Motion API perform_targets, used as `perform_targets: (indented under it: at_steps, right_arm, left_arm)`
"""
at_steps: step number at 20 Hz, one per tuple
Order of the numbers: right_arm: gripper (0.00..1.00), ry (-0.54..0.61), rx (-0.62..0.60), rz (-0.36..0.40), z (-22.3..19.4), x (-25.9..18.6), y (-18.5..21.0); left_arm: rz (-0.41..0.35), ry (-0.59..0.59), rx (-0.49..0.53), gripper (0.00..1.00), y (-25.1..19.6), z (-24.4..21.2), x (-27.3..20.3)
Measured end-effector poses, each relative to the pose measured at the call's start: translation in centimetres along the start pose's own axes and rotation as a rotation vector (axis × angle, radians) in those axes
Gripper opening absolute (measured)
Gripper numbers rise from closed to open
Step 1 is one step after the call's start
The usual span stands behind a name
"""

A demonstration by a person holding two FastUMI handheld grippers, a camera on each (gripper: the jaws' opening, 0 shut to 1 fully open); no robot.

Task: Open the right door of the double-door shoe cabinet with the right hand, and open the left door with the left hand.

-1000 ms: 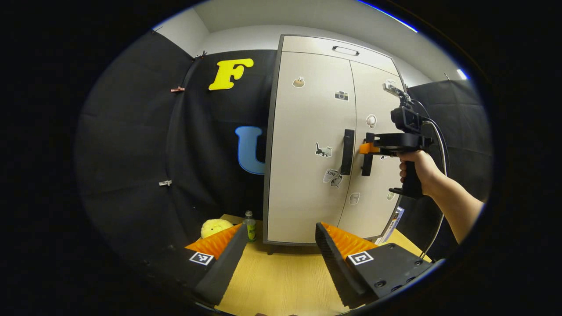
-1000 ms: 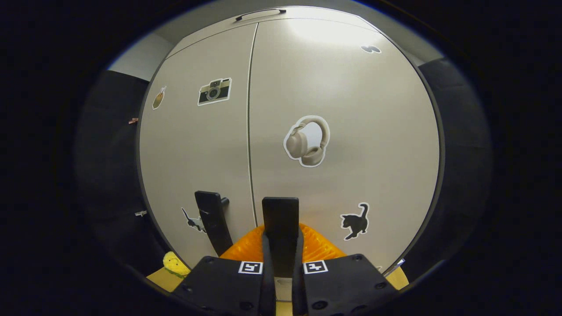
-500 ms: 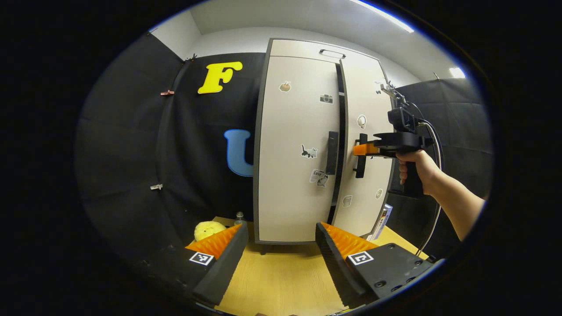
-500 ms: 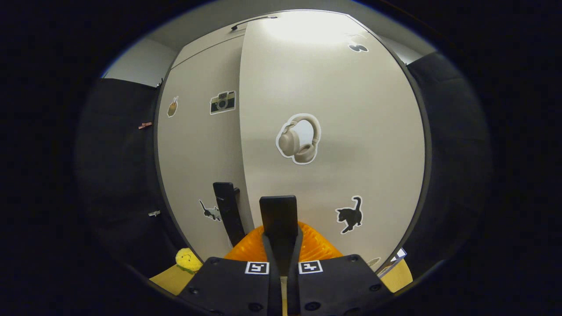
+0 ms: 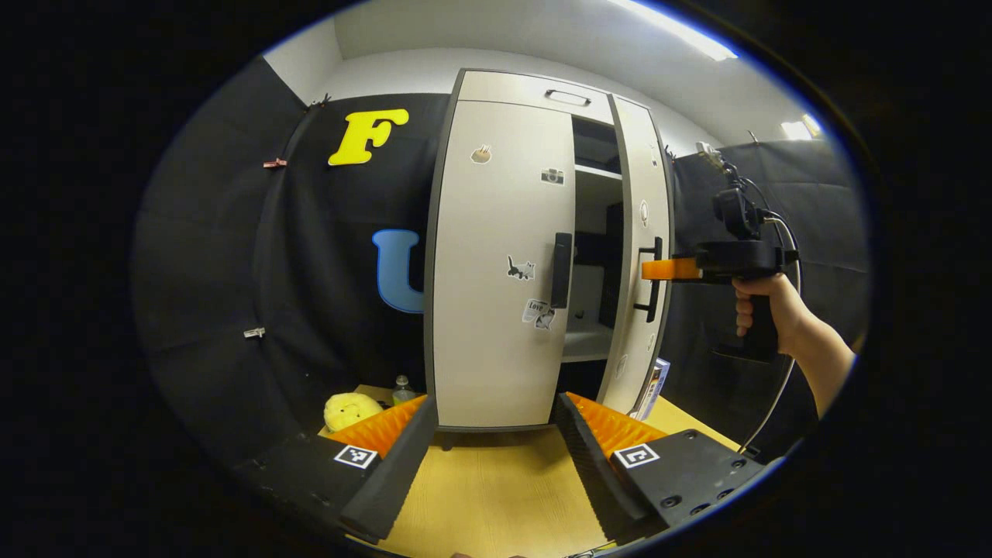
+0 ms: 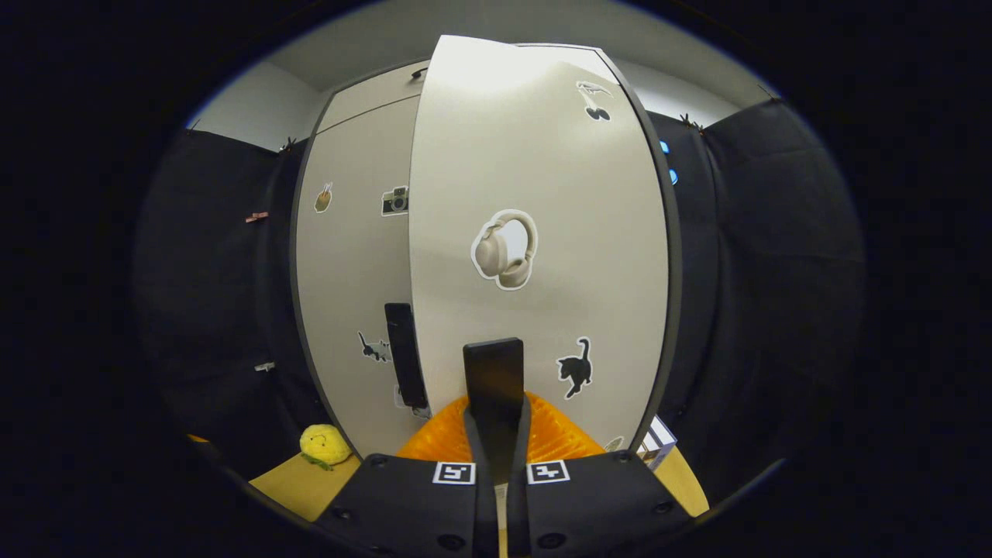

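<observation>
A tall beige shoe cabinet (image 5: 504,85) stands on a wooden table (image 5: 496,496). Its right door (image 5: 642,263) (image 6: 542,194) has swung well out, showing shelves (image 5: 593,341) inside. The left door (image 5: 500,256) (image 6: 349,294) is closed, its black handle (image 5: 561,270) (image 6: 404,353) untouched. My right gripper (image 5: 655,269) (image 6: 496,434), held by a hand (image 5: 763,298), is shut on the right door's black handle (image 5: 652,279) (image 6: 494,372). My left gripper (image 5: 492,446) stands open low over the table, well in front of the cabinet, with nothing between its fingers.
A yellow plush toy (image 5: 349,408) (image 6: 322,447) and a small bottle (image 5: 401,387) sit on the table left of the cabinet. A flat box (image 5: 655,380) leans at the cabinet's right foot. Black cloth walls close in both sides.
The right door has swung from closed to wide open, pulled by my right gripper on its handle. The left gripper view has drifted slightly; its gripper stays open.
</observation>
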State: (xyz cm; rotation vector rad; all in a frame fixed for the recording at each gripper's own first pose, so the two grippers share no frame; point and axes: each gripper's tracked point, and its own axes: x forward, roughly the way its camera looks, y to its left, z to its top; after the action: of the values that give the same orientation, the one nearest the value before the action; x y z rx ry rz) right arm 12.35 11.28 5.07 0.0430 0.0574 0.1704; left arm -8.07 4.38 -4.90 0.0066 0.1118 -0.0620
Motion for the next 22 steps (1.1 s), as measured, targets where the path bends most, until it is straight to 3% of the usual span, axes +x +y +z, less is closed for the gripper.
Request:
perform_targets:
  at_steps: [22]
  right_arm:
    - [0.08,0.014,-0.014,-0.083,0.1,-4.7,-6.2]
  left_arm:
    - [-0.065,0.022,0.005,0.95,-5.6,-0.7,3.2]
